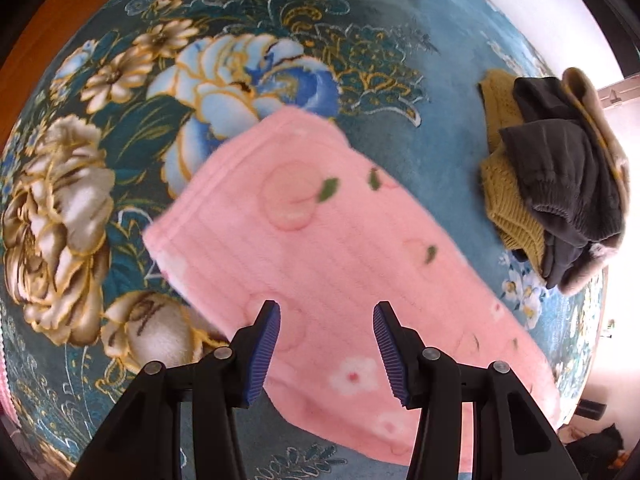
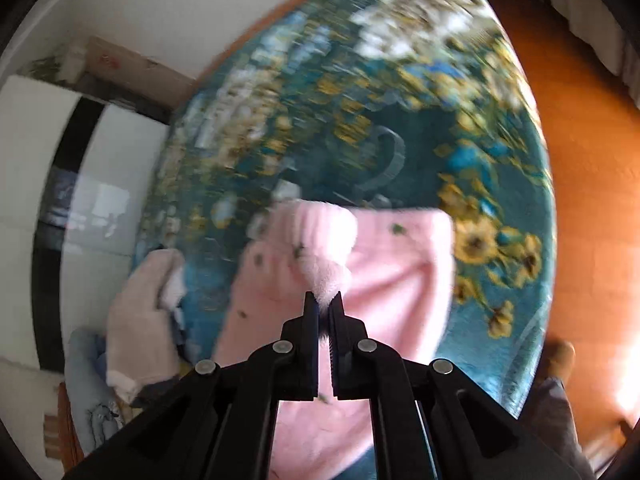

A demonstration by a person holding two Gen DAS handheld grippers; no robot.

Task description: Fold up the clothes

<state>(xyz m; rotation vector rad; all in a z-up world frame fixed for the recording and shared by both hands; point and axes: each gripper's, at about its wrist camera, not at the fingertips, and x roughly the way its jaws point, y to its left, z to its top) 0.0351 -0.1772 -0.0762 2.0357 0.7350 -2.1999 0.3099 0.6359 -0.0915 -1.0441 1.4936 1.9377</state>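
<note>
One pink garment [image 2: 400,272] pinched in right hand-held gripper [image 2: 324,300]; left hand-held gripper [image 1: 326,312] released above it.

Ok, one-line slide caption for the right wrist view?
Right gripper shut on a bunched fold of pink fleece garment above the floral blanket.

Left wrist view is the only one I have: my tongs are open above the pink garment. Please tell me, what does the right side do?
Observer: The right tongs are shut on a bunched fold of the pink garment.
Operator: Is the fold lifted or flat?
Observer: Lifted; the cloth rises in a peak to the tips, above the floral blanket.
Operator: I see a pile of dark and yellow clothes. Is there anything else near?
Observer: Yes, a pale pink cloth lies at the left of the right wrist view, apart from the garment.
</note>
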